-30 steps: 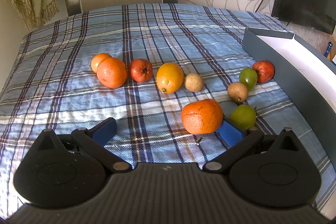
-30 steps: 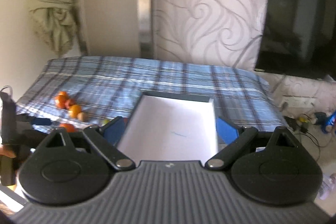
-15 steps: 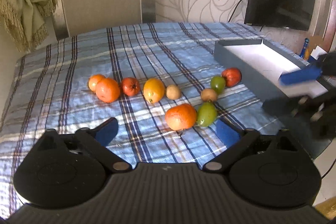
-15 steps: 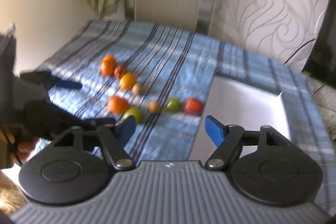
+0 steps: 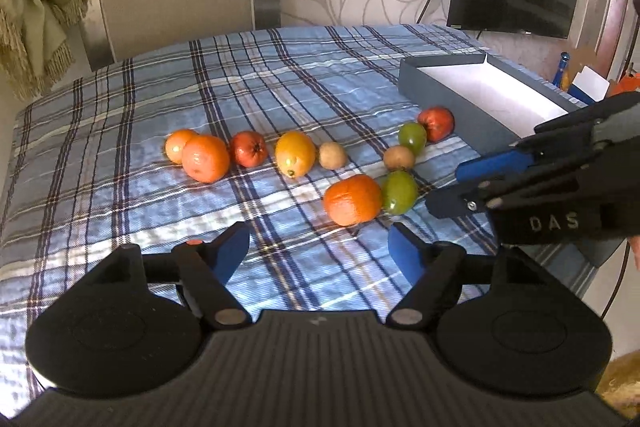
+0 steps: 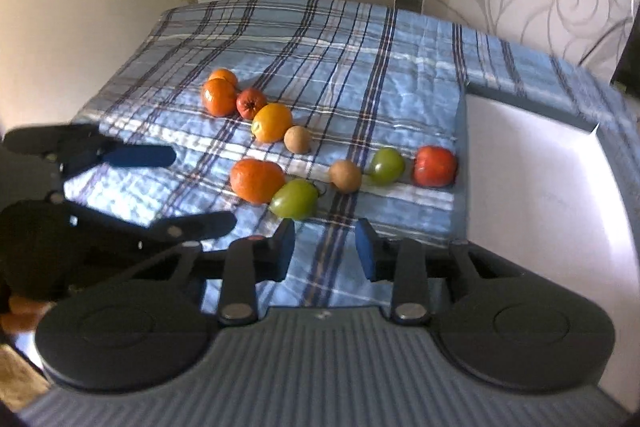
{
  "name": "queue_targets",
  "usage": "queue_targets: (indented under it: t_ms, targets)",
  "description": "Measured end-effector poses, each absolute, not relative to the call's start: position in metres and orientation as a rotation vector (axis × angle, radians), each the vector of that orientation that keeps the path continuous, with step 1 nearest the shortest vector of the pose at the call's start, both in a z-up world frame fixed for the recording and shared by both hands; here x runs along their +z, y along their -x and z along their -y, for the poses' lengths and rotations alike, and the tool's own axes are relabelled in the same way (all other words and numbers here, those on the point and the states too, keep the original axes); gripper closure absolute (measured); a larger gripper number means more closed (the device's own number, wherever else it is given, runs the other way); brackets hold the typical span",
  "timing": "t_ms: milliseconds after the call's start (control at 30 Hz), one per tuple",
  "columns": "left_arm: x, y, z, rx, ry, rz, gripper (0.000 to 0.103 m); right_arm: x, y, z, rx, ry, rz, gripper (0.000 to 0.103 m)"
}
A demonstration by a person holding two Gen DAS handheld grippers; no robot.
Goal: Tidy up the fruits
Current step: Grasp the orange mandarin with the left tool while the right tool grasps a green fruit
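Fruits (image 5: 352, 199) are spread on the plaid bed (image 5: 280, 67). Left gripper (image 5: 319, 253) and right gripper (image 6: 325, 247) are both empty, fingers closing. Box (image 5: 472, 87) at two o'clock is cut off by the right gripper.

Nine round fruits lie loose on the blue plaid cloth: at the far left a small pale orange fruit (image 5: 176, 145) touches a bigger dimpled orange (image 5: 205, 159), with a red tomato-like fruit (image 5: 249, 149), a yellow-orange citrus (image 5: 295, 153) and a small tan fruit (image 5: 333, 155) strung along beside them. Nearer lies a large orange mandarin (image 5: 352, 199) touching a green oval fruit (image 5: 399, 192). Behind these sit a second tan fruit (image 5: 399, 157), a green round fruit (image 5: 412, 137) and a red fruit (image 5: 436, 123) just beside the grey, white-lined box (image 5: 440, 95).
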State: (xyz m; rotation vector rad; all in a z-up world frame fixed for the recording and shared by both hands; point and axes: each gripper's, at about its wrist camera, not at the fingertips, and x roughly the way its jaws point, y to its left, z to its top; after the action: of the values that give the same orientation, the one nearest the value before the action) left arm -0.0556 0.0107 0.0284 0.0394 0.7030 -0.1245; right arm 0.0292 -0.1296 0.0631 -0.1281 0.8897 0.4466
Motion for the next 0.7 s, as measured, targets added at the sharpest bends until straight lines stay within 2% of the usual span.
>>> queue_targets:
  t_ms: [400, 567, 633, 700]
  targets:
    - [0.029, 0.06, -0.031, -0.144, -0.057, -0.696, 0.022, 0.048, -0.053, 0.118, 0.399, -0.039, -0.97, 0.066]
    - [0.028, 0.059, -0.032, -0.149, -0.044, -0.7, 0.022, 0.046, -0.057, 0.112, 0.408, -0.022, -0.973, 0.066]
    - [0.027, 0.058, -0.031, -0.155, -0.038, -0.703, 0.022, 0.046, -0.057, 0.112, 0.427, -0.035, -0.973, 0.073]
    - [0.026, 0.057, -0.027, -0.166, -0.039, -0.701, 0.022, 0.047, -0.055, 0.113, 0.426, -0.031, -0.976, 0.073]
